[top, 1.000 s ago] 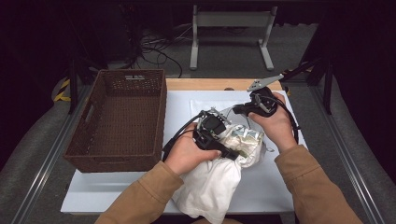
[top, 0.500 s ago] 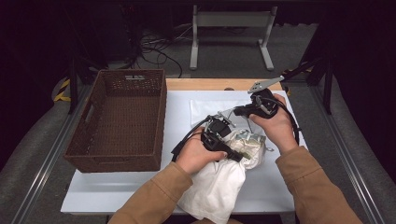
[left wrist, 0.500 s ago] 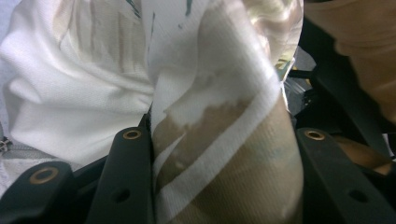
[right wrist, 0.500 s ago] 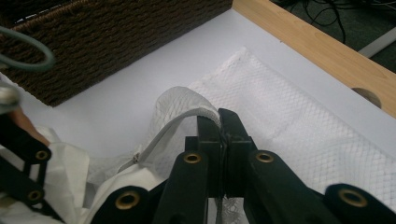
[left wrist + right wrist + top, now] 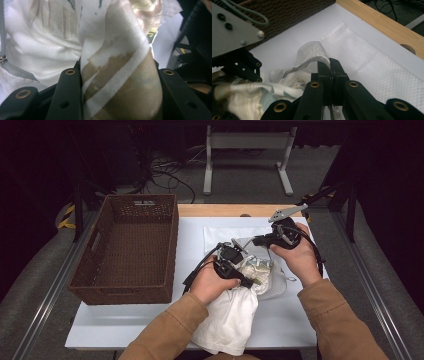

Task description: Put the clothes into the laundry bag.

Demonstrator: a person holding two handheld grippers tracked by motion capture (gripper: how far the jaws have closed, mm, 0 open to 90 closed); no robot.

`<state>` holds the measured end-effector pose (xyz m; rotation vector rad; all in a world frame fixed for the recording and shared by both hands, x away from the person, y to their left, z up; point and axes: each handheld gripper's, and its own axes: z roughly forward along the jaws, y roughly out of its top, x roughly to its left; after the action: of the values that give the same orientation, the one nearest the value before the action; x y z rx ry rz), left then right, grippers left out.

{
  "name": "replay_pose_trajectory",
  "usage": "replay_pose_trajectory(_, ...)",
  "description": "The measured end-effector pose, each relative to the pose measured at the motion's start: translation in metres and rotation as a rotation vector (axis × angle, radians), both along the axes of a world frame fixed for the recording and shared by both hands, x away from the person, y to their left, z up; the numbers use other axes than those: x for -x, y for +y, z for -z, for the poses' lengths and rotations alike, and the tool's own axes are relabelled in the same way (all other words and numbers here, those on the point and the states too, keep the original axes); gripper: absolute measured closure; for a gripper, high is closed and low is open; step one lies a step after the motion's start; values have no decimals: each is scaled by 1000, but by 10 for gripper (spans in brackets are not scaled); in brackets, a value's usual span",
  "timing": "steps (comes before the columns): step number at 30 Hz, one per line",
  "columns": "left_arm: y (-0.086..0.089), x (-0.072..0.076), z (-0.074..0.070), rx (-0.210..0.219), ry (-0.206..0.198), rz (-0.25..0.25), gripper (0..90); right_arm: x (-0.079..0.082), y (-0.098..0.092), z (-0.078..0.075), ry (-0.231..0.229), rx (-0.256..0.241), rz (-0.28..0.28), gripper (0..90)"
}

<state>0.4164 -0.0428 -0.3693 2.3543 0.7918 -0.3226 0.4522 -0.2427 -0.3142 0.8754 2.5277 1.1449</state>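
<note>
Item 1, right gripper [image 5: 329,65]: my jaws pressed together on the zippered rim of the mesh laundry bag [image 5: 377,62], lifting that edge so the mouth gapes toward my other tool.

Item 2, left gripper [image 5: 117,82]: jaws pinching a bunched fold of the patterned cloth [image 5: 120,75], which bulges straight ahead of them, apparently to feed it past the zipper [image 5: 3,32] at far left.

Item 3, mesh laundry bag: partly stuffed, I judge; white garment [image 5: 227,320] trails behind my left gripper, off the table's near edge.

Item 4, wicker basket [image 5: 131,245]: well left of both tools, nothing inside.
</note>
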Motion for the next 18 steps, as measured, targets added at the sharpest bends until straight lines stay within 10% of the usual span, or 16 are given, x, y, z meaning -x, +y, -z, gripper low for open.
replay_pose_trajectory(18, 20, -7, -6, -22, -60, -124, 573, 14, 11, -4, -31, 37, -40, 888)
